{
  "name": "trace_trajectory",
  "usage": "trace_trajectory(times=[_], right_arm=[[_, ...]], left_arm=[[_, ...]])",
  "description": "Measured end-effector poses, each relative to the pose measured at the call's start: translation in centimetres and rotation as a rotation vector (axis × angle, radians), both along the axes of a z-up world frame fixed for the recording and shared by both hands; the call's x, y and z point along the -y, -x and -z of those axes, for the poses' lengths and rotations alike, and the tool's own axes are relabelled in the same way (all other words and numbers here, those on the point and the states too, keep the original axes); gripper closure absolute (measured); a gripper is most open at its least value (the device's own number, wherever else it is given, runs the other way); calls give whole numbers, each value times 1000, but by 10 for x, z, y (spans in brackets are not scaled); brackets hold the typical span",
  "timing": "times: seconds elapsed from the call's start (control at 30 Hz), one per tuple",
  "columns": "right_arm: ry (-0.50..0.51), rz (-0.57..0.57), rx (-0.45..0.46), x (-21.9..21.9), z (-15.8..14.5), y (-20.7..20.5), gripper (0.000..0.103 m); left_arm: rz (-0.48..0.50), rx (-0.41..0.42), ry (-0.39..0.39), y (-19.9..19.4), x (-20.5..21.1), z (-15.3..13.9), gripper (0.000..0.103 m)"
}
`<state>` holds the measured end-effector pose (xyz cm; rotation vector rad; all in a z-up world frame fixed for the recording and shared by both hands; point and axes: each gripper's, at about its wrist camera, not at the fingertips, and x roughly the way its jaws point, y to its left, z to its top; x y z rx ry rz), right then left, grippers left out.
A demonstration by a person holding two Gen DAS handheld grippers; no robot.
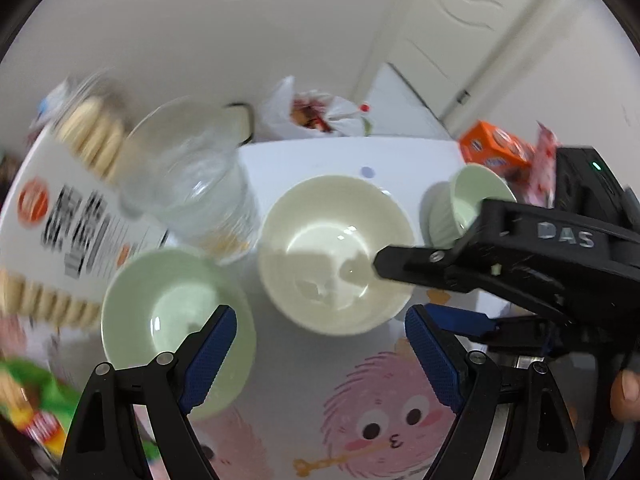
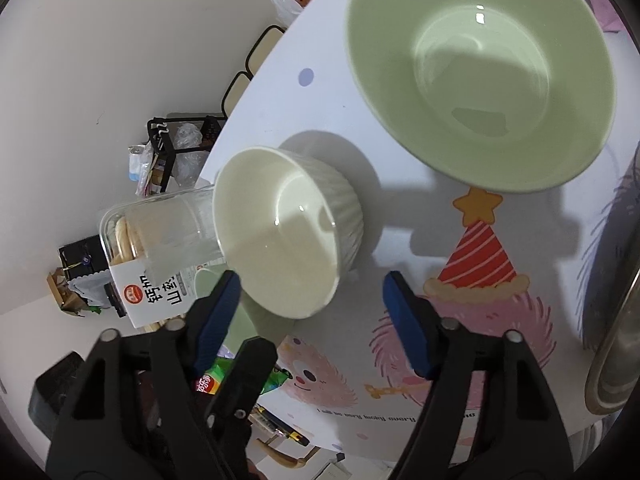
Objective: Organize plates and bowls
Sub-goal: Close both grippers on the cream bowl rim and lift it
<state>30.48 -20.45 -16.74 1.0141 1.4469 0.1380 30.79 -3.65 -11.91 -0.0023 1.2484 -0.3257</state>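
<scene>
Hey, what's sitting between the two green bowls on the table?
In the left wrist view, the white bowl sits between the near green bowl and the far green bowl, with the right claw reaching over its rim.

— We see a cream bowl (image 1: 335, 254) with a ribbed outside and two pale green bowls, one at lower left (image 1: 176, 330), one small and ribbed (image 1: 466, 204).

— We also see a white tablecloth (image 2: 320, 120) printed with pink fuzzy creatures and a red-striped party hat, and blue pads (image 1: 430, 360) on black grippers.

— And an orange box (image 1: 494, 148).
</scene>
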Motion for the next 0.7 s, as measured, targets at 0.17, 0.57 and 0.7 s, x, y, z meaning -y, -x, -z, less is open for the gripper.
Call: trace_trajectory(times=[0.17,0.57,0.7], right_arm=[[-29,32,-9,14,6,5,32],[-116,134,-33,31,18,13,40],[-128,148,-32,32,19,14,52]], left_arm=[[276,66,-114,-16,25,-10,15],[560,-38,-223,-47,65,18,16],[607,-62,-224,-49,76,19,16]])
